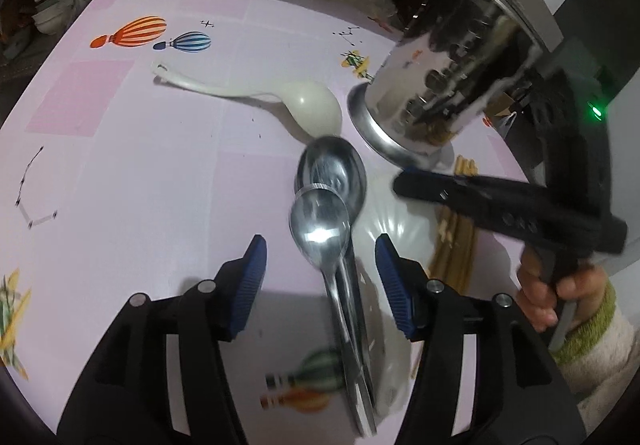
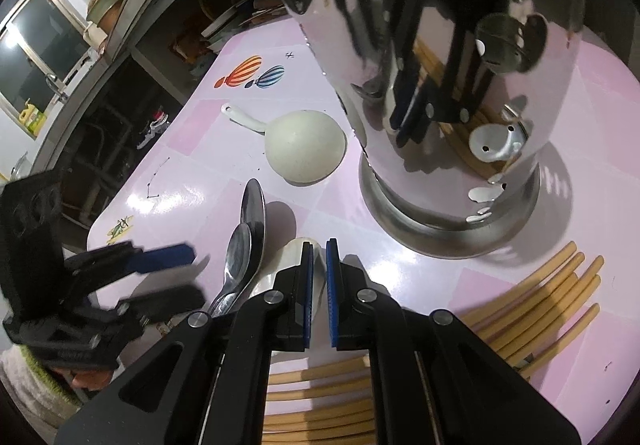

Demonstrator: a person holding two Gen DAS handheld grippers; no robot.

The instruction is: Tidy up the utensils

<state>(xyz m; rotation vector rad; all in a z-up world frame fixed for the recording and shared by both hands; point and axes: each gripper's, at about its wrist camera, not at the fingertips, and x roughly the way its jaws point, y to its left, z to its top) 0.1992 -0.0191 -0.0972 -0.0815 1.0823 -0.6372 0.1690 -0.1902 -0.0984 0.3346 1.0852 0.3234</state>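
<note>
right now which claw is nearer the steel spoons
Left. The left claw is open with the spoons lying between its fingers; the right claw is shut beside them, over a white spoon.

Pink balloon-print table (image 1: 140, 165), bright window (image 2: 36, 41)

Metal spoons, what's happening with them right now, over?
Left tongs open, astride two metal spoons on the table. Right tongs shut, empty. Steel holder upright nearby; chopsticks scattered beside it.
</note>
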